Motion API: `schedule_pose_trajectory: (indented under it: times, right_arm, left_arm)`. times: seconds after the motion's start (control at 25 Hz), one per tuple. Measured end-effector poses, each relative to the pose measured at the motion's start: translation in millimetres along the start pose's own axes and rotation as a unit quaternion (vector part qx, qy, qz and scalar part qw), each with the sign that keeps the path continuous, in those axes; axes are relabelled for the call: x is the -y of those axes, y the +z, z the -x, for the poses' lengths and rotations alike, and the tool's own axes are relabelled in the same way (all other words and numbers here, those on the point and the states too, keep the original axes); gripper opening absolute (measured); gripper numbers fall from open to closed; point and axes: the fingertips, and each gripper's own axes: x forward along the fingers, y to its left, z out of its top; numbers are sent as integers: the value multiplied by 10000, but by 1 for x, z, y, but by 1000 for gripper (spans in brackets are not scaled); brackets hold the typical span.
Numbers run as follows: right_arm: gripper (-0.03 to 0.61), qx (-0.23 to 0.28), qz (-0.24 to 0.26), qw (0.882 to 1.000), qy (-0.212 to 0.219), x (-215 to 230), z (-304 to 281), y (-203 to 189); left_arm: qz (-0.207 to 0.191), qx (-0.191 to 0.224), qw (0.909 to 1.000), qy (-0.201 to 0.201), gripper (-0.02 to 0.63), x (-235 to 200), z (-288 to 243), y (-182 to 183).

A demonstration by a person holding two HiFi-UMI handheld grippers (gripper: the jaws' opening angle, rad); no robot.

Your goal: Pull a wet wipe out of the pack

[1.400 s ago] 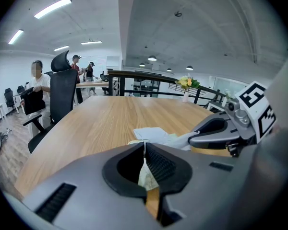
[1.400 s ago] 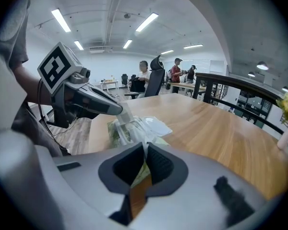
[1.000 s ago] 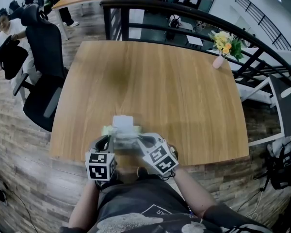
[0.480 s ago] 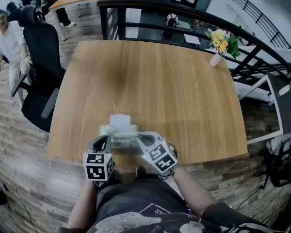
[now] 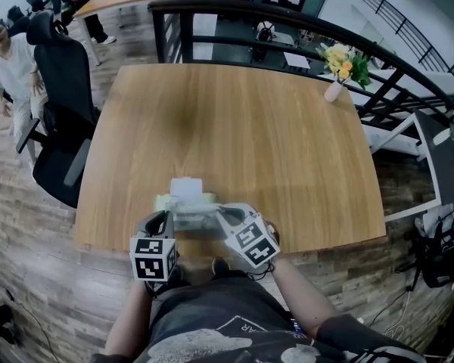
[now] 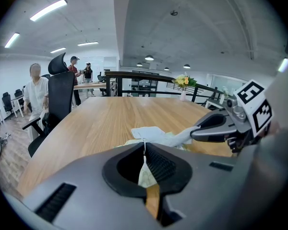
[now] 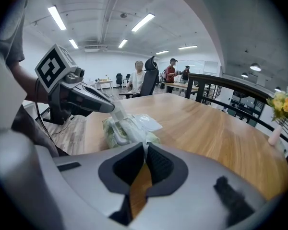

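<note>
- Left gripper, lower centre-left: jaws pressed together on wrapper edge of wet-wipe pack.
- Pack on table, near its bottom edge.
- Right gripper: jaws pinching thin white strip, likely wipe.
- Risks: thin wrapper slipping from left pinch, so pack lifts along; wipe tearing, or dragging extra sheets out.

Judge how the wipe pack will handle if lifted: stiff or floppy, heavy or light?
Probably floppy: the pack looks like a crinkled soft film pouch, and its edge folds thin between the shut jaws of the left gripper. Likely light, so it may slide on the smooth table when tugged.
</note>
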Motion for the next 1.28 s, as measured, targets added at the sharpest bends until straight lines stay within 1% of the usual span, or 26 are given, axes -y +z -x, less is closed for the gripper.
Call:
schedule_pose_trajectory:
  times: [0.32, 0.48, 0.68, 0.92, 1.12, 1.28]
  right_arm:
    - [32, -13, -142, 9998, -155, 5, 4, -8]
    - [32, 18, -191, 9992, -351, 14, 6, -15]
    - [33, 60, -286, 9985, -470, 21, 13, -16]
    - [32, 218, -354, 9969, -665, 30, 22, -13]
    - [32, 524, -750, 9924, -823, 39, 34, -12]
    - [32, 571, -815, 9902, -978, 46, 41, -12]
  left_arm:
    - [-46, -12, 10000, -61, 25, -1, -1, -2]
    - [-55, -25, 9999, -105, 25, -1, 0, -4]
    - [-55, -3, 9998, -196, 25, 2, -1, -4]
    - [-109, 34, 9993, -352, 25, 8, -3, 3]
    - [-130, 109, 9989, -430, 26, 11, -1, 5]
    - [-122, 169, 9987, -458, 26, 10, 2, 7]
